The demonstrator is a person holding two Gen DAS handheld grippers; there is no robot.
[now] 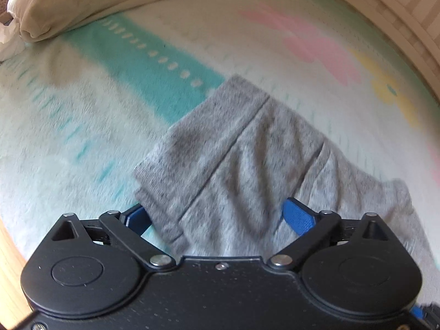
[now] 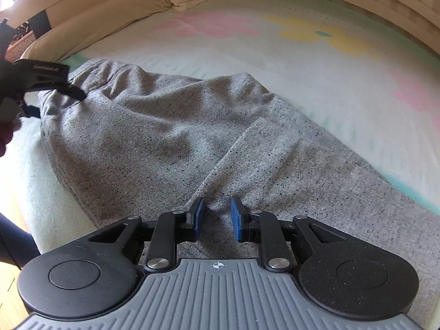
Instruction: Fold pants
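The grey pants (image 2: pixel 170 143) lie on a pastel blanket (image 2: pixel 275 63) on the bed. The left gripper (image 1: pixel 217 214) has its fingers spread wide around the waistband end; the right gripper (image 2: pixel 217 214) is narrowly parted over a ridge of leg fabric. This looks like grasp-taking before a fold: both must pinch firmly, then lift together.

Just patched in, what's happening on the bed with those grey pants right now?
A person is folding grey sweatpants on a pastel flower-print blanket, one tool in each hand. The left tool stands wide open with a bunch of the fabric between its fingers. The right tool is part open over a crease where two layers meet, not yet clamped. The pants lie rumpled, not yet neatly folded.
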